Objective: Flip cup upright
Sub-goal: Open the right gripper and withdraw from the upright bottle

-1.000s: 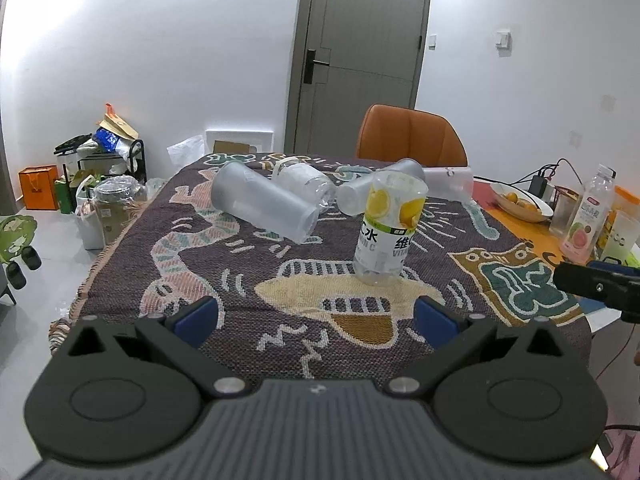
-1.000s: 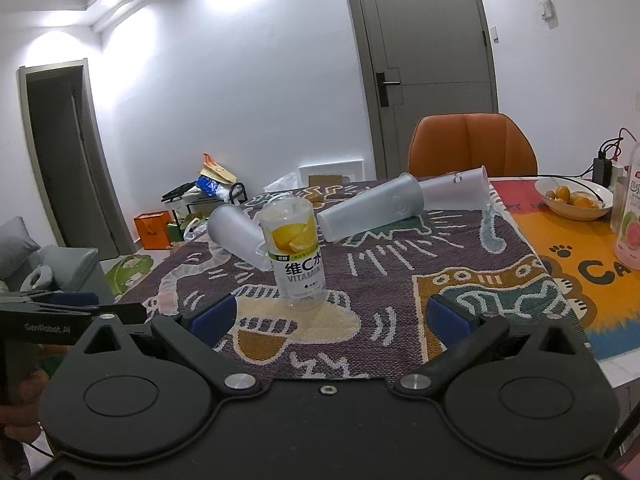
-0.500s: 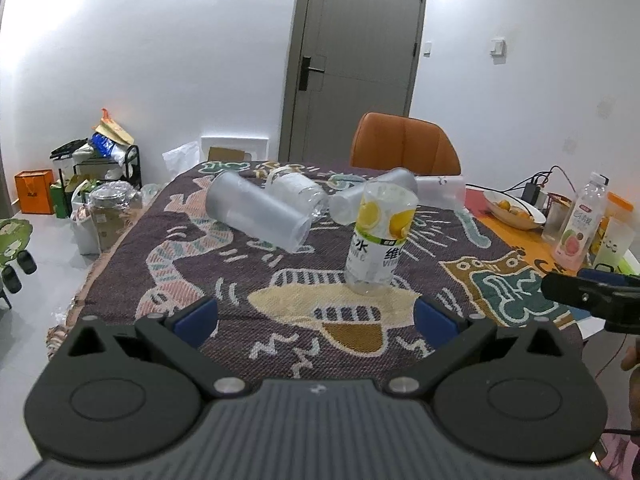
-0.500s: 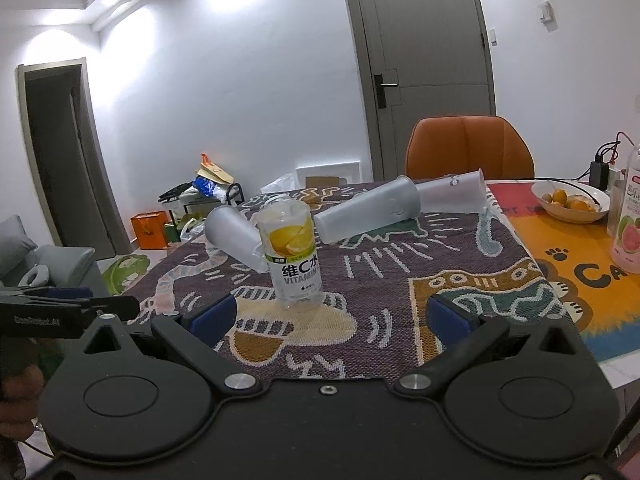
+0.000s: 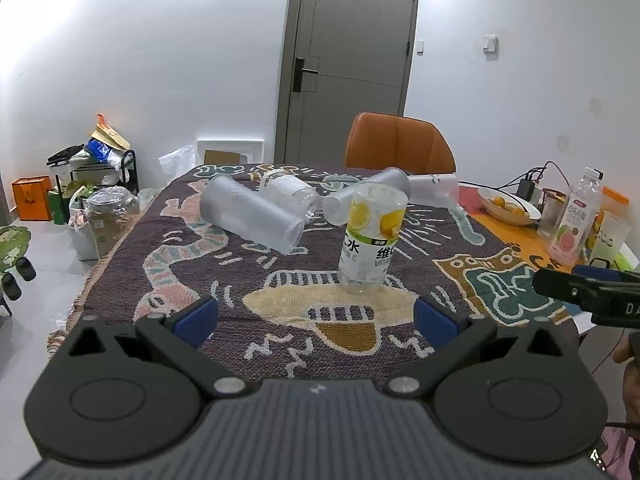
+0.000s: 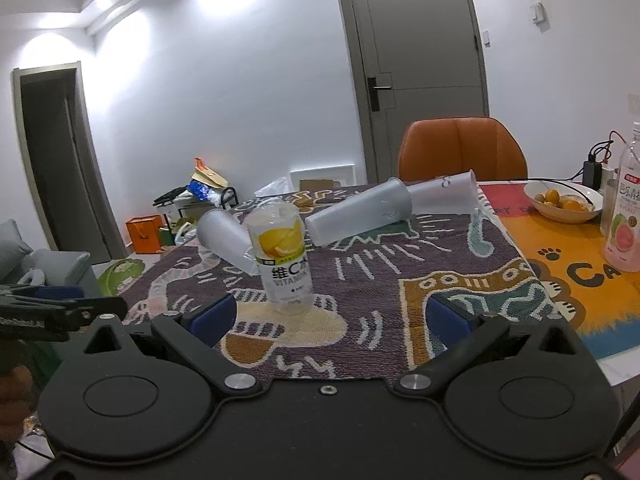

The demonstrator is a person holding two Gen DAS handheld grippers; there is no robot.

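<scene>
Standing inverted, long axis vertical, the lemon-label cup [image 5: 370, 240] rests at 12 o'clock; left gripper [image 5: 316, 316] and right gripper [image 6: 330, 314], jaws wide and empty, have withdrawn slightly.

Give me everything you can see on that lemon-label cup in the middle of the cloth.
The lemon cup is clear plastic with a printed sleeve: yellow lemon slices above, a white band with dark lettering reading VITAMIN below. It stands inverted and slightly tilted, narrow end on the woven cloth and wide end up. It looks empty. A frosted cup lies behind it; contact between them can't be judged. Neither hand-held gripper touches it: both the left and the right are open, short of it.
</scene>
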